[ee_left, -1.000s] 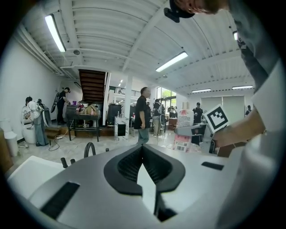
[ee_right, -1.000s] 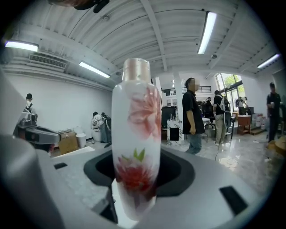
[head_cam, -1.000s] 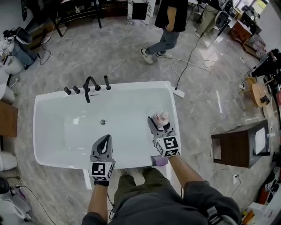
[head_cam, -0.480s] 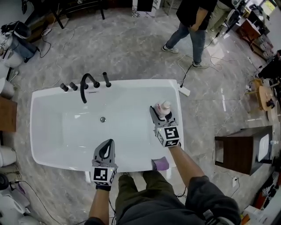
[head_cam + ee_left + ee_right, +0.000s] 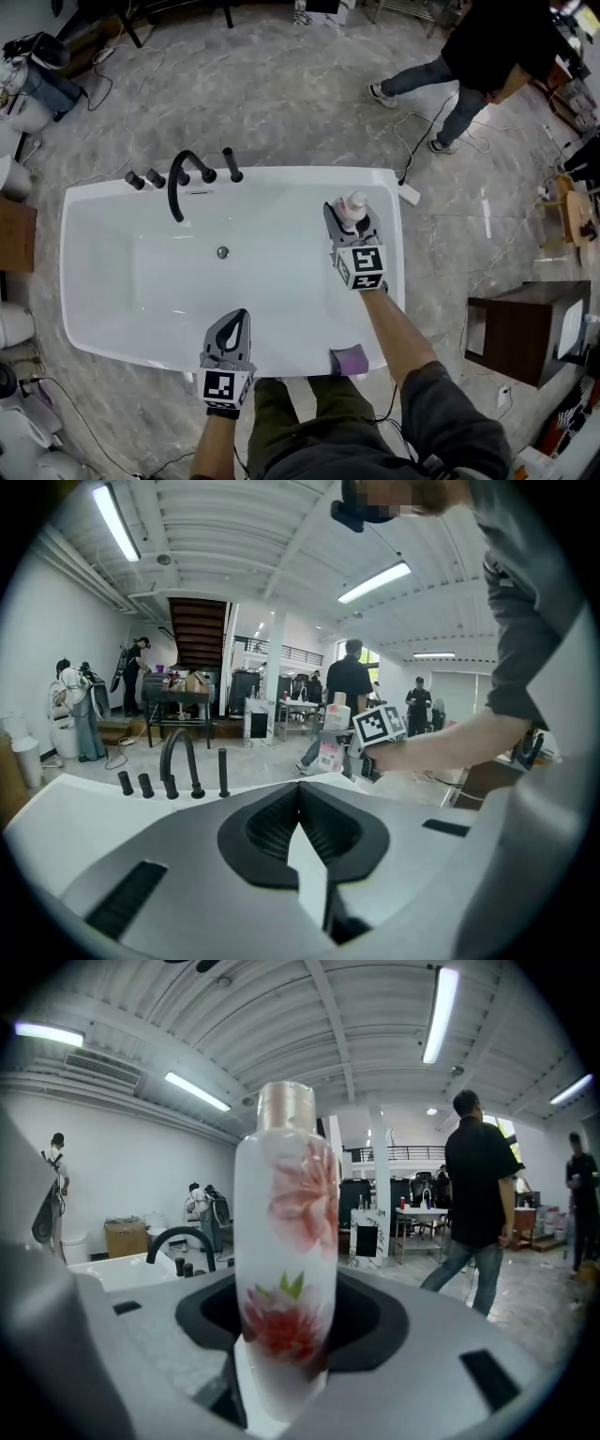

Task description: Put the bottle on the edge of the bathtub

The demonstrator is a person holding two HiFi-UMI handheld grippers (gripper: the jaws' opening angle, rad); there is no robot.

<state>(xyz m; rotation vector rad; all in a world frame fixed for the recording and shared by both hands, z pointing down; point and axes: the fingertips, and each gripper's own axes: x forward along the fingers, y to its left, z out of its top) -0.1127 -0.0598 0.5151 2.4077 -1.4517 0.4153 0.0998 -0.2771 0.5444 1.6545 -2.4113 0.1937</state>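
— Largest item?
— Bathtub (image 5: 281,174), white
— Grippers?
— Left gripper (image 5: 234,320) pinched closed, empty, near rim; right gripper (image 5: 343,221) clamped on bottle (image 5: 286,1241)
— Bottle's place?
— Upright, floral, above tub's right rim, far end

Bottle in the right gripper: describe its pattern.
White bottle with pink and red flowers, green leaves; clearest in the right gripper view.
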